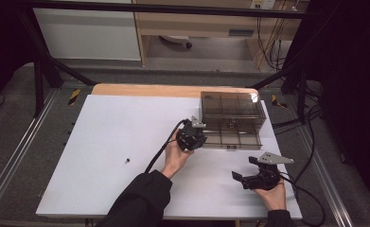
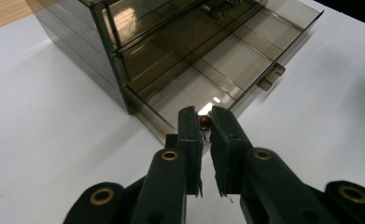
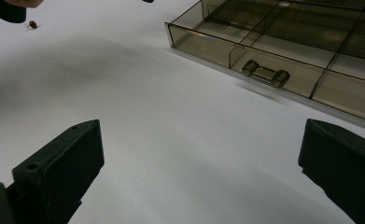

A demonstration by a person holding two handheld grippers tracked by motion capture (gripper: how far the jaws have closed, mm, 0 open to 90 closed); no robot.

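Note:
A smoky see-through drawer box stands at the back right of the white board. Its lowest drawer is pulled out and split into compartments. My left gripper hovers at that drawer's left end. In the left gripper view this gripper is shut on a small red-brown bead, just over the drawer's near corner. My right gripper rests low near the front right, jaws wide open and empty, facing the drawer's handle.
A second small dark bead lies alone on the white board left of centre, also seen far off as the bead in the right gripper view. Black frame posts and cables surround the table.

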